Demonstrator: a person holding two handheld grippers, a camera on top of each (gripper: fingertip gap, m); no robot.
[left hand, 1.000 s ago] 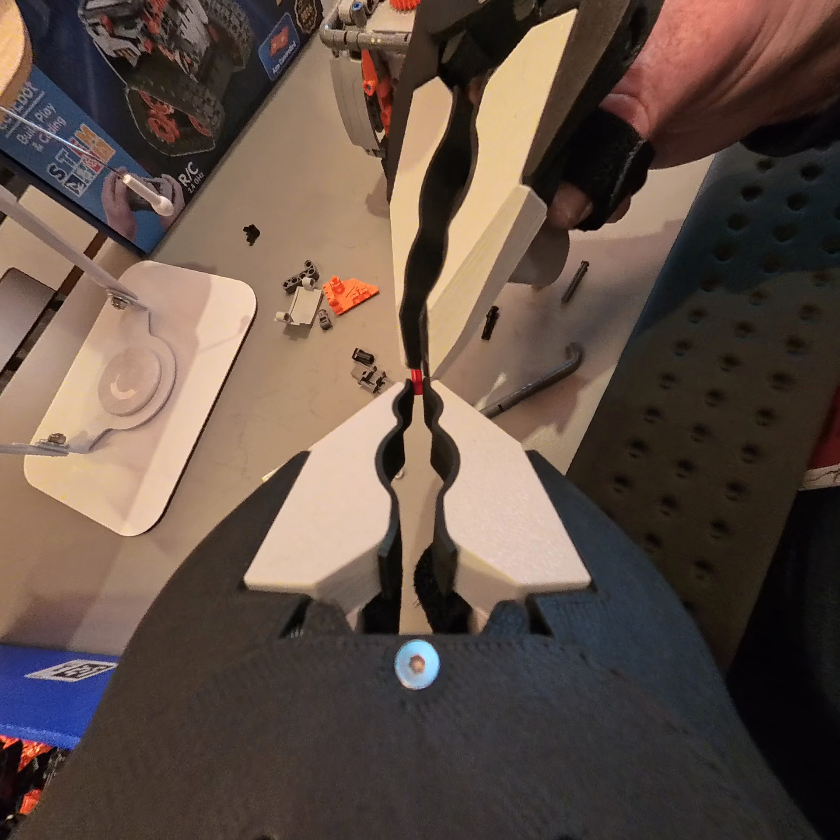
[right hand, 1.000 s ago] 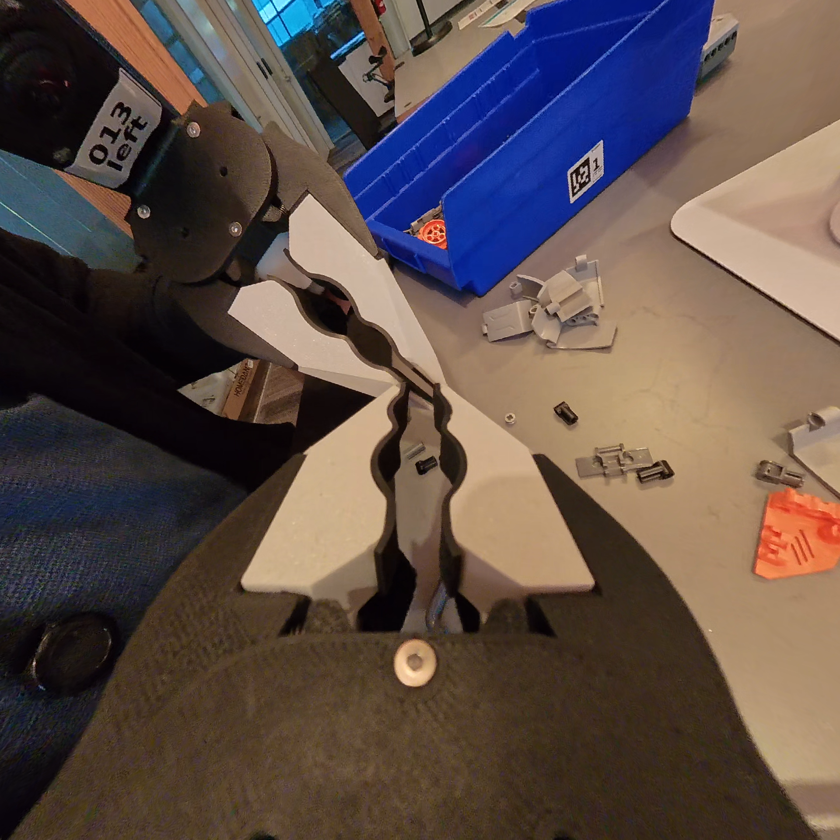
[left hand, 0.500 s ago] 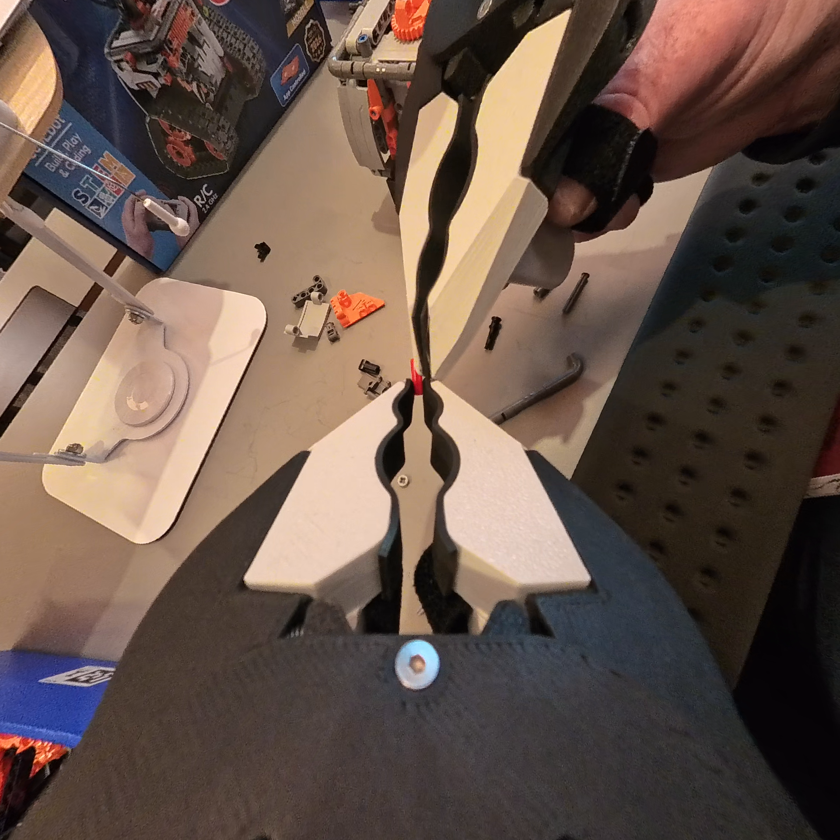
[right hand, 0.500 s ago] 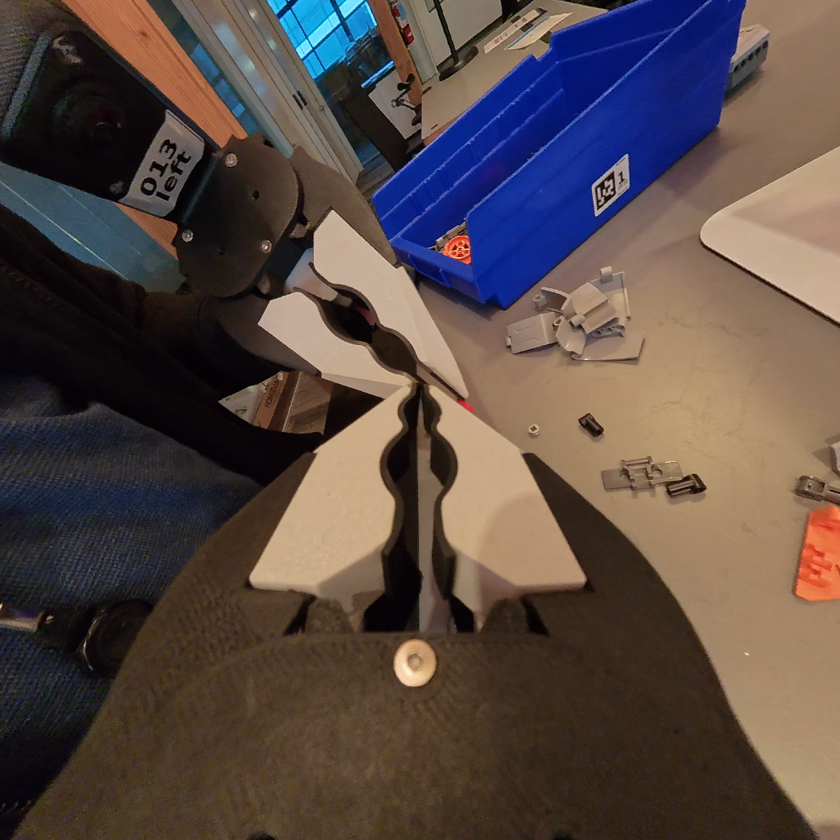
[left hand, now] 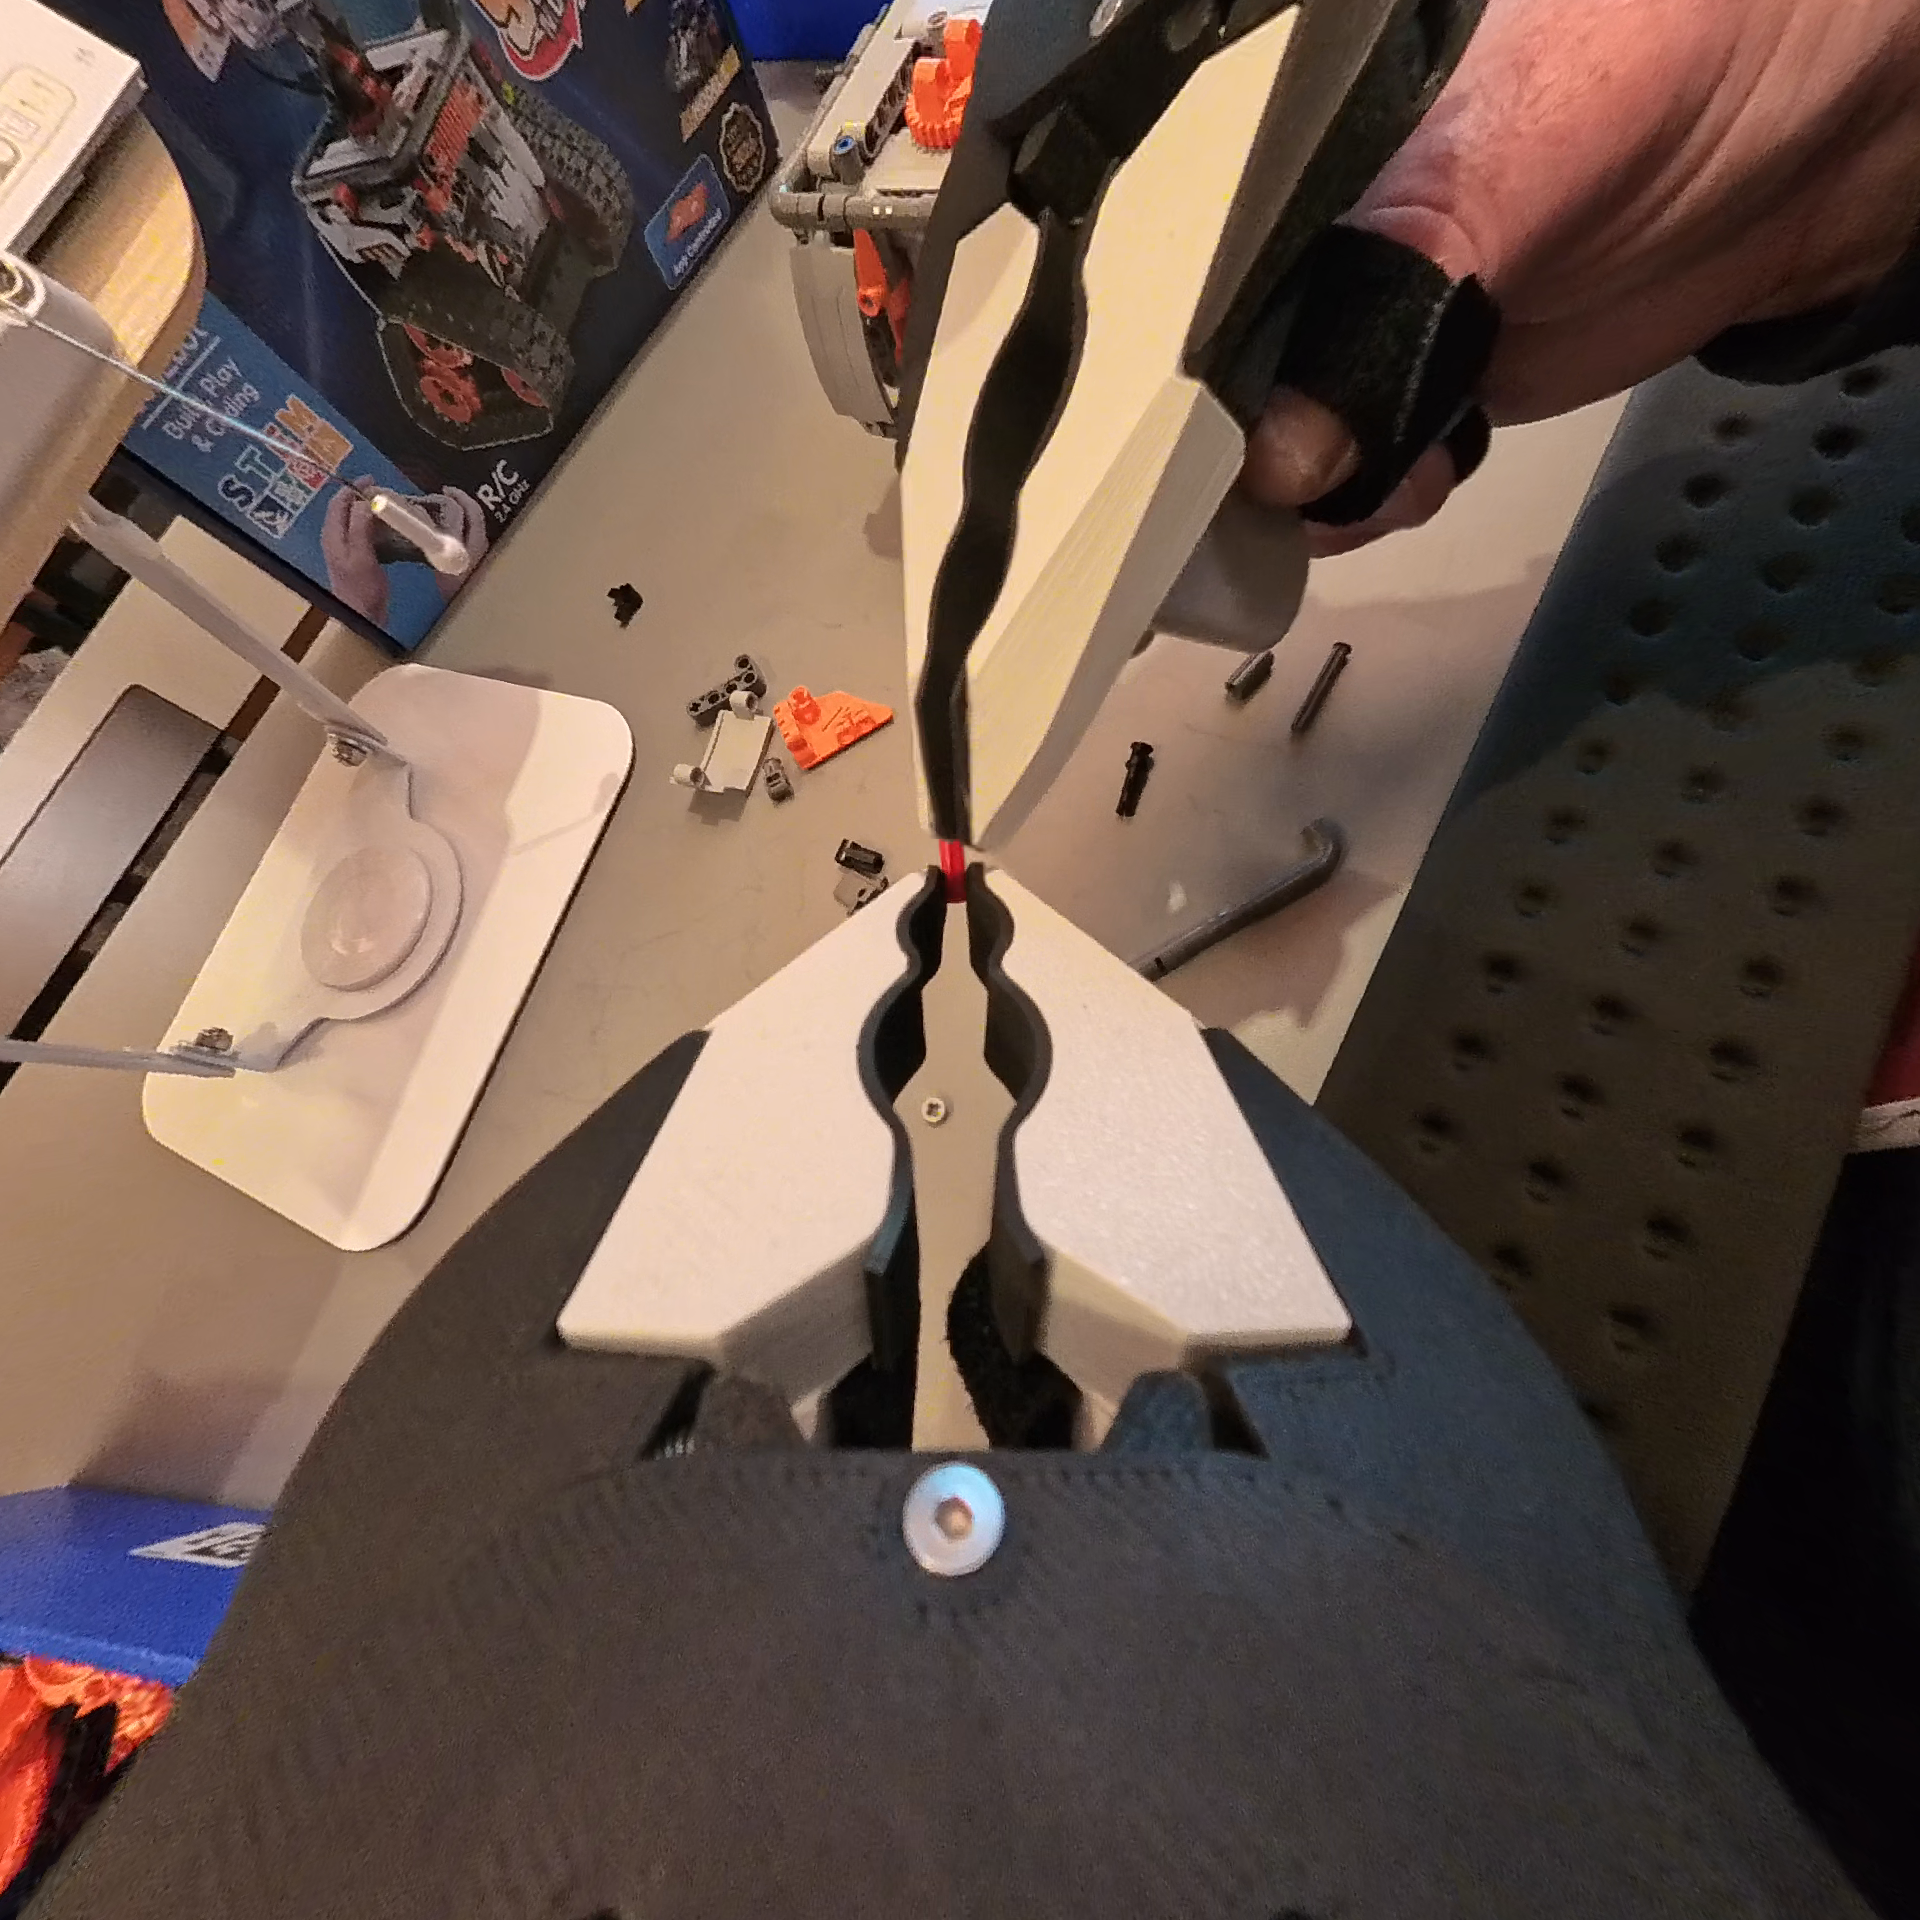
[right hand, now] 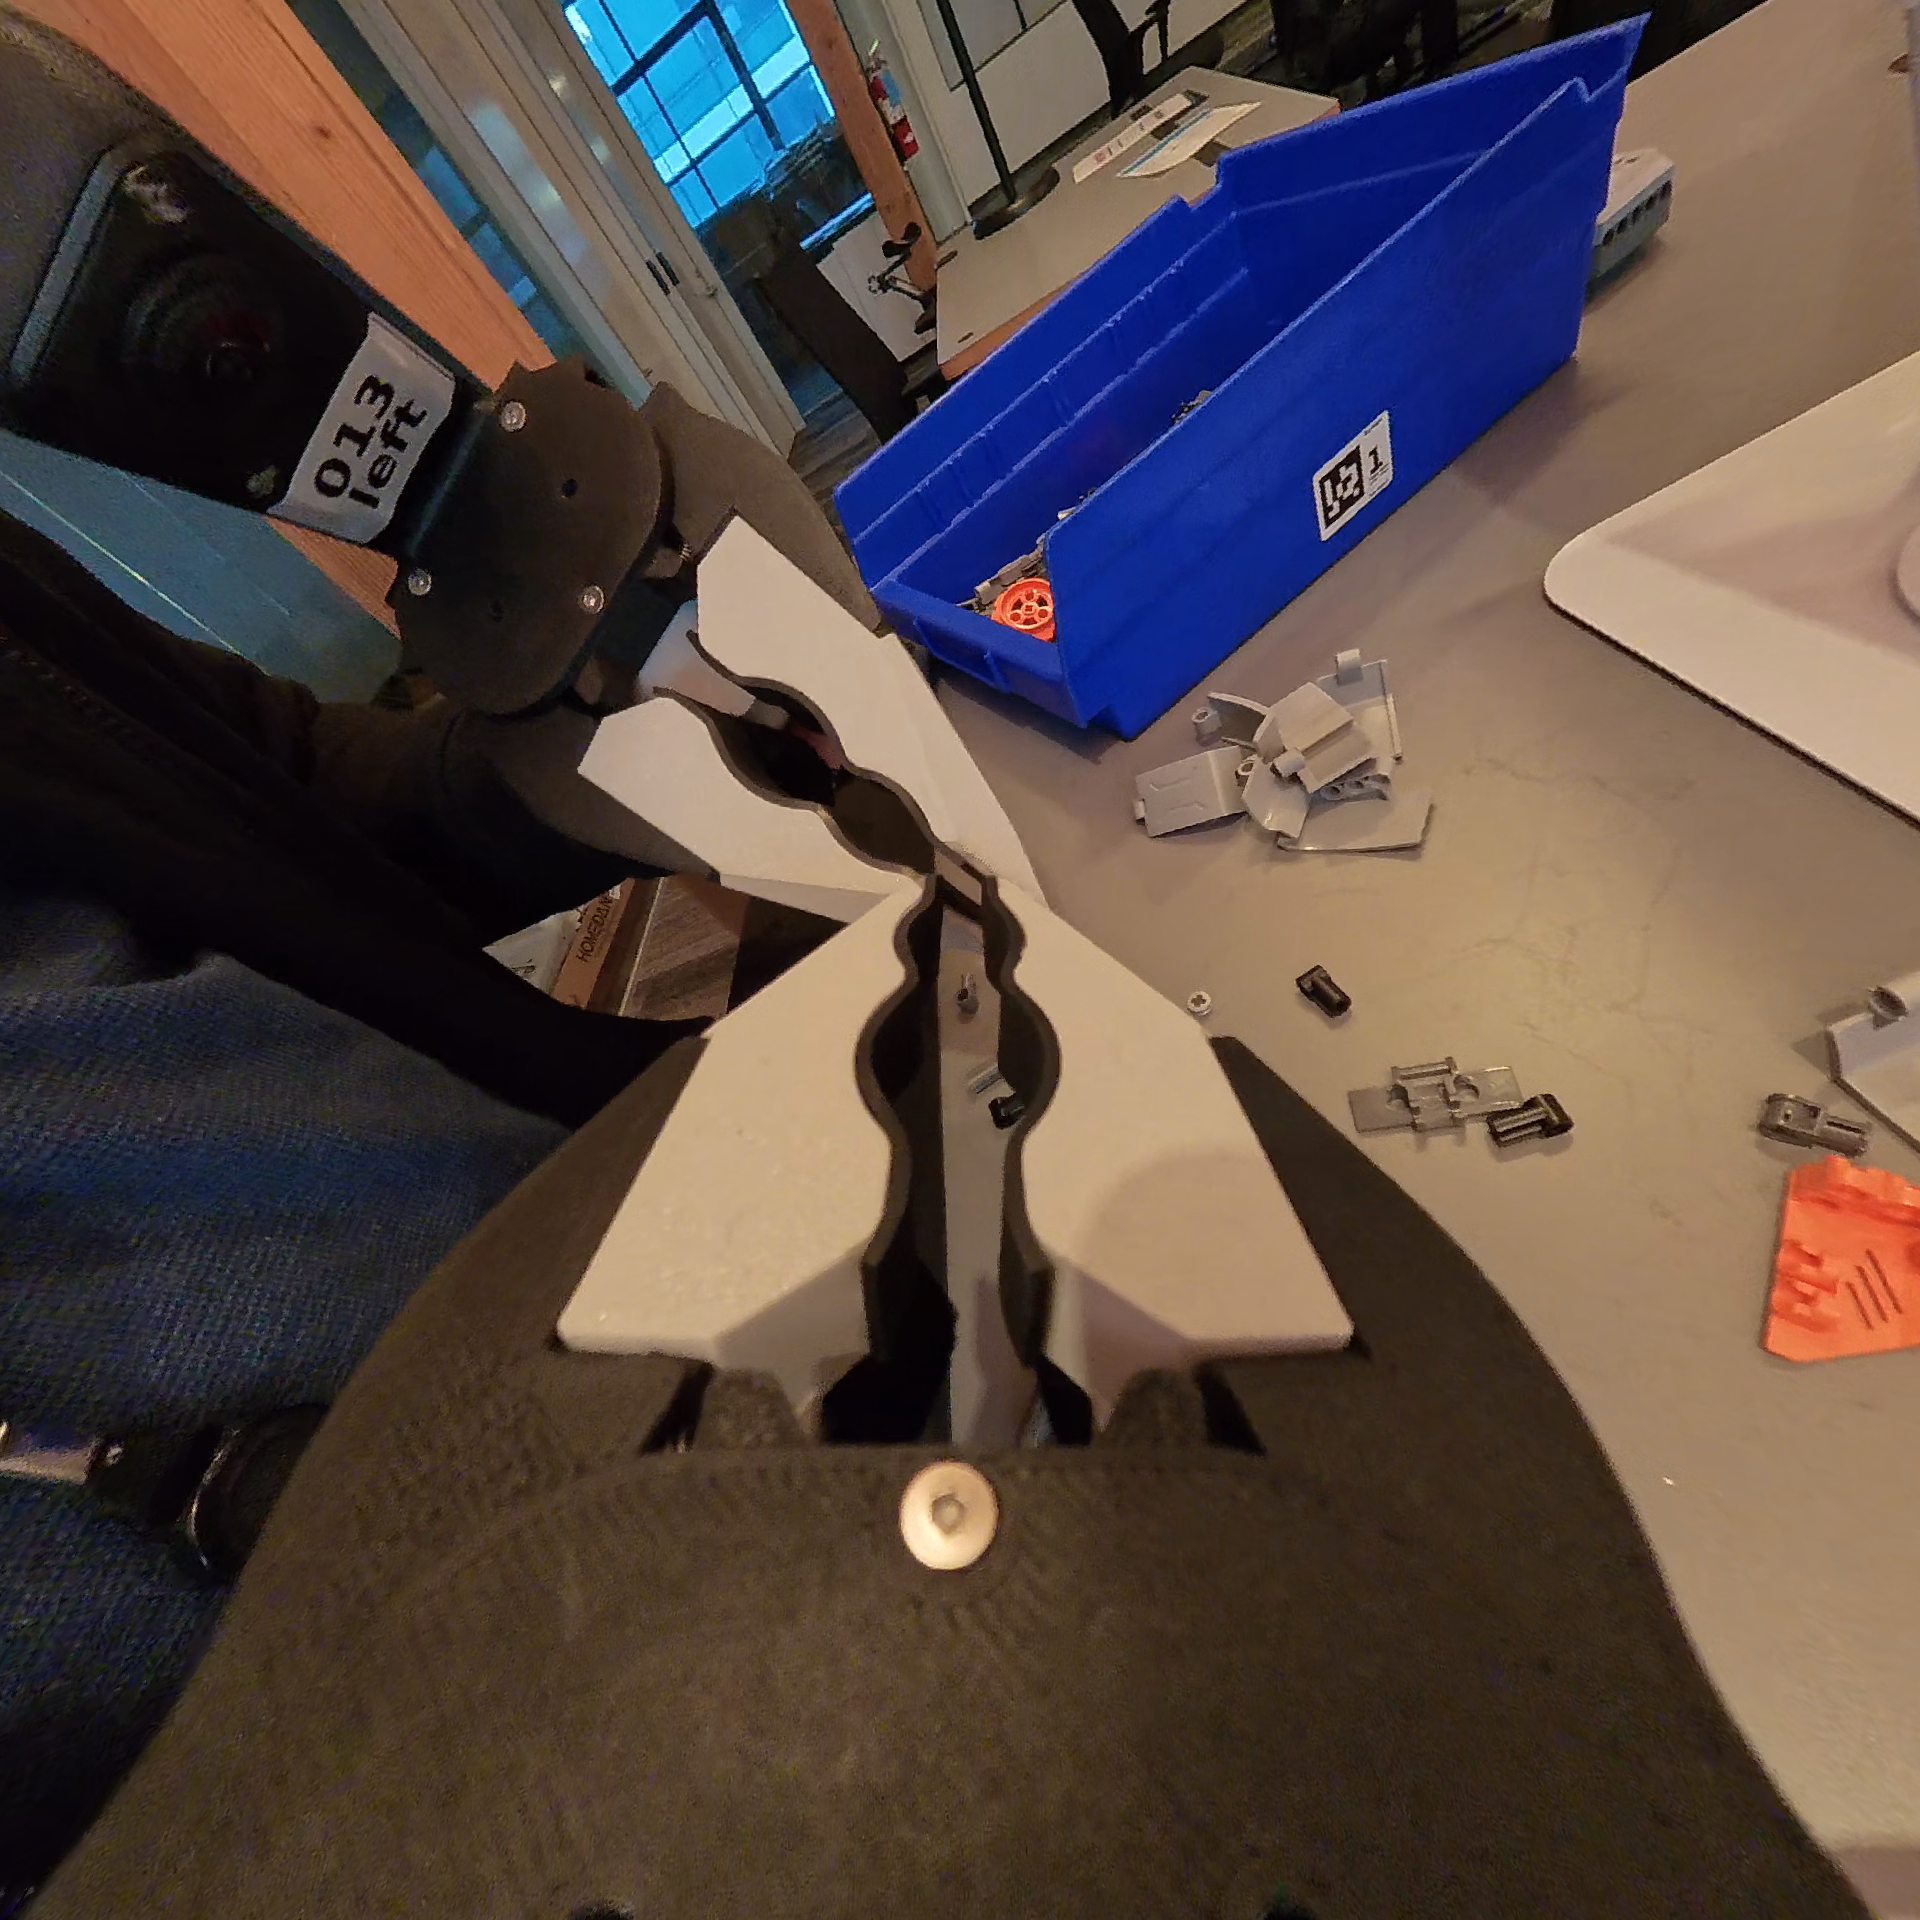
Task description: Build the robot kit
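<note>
My left gripper [left hand: 948,883] is shut on a small red pin [left hand: 951,860], which sticks out past its tips above the grey table. My right gripper [left hand: 958,826] comes down from above, held by a hand in a black strap. Its tips meet the other end of the red pin, and its jaws stand closed on it. In the right wrist view my right gripper [right hand: 956,888] stands tip to tip with the left gripper [right hand: 940,857], and the pin is hidden between them.
A blue bin [right hand: 1247,416] with parts stands behind a pile of grey pieces [right hand: 1288,758]. An orange plate [right hand: 1849,1278], small black pins [left hand: 1314,686] and a hex key [left hand: 1247,914] lie on the table. A white stand base [left hand: 395,935], a toy box [left hand: 416,260] and a part-built model [left hand: 862,208] are farther off.
The right gripper's jaws were apart a second ago, then fully shut beside the pin, and now sit at pin width at the left gripper's tip. The left gripper kept hold of the red pin.
</note>
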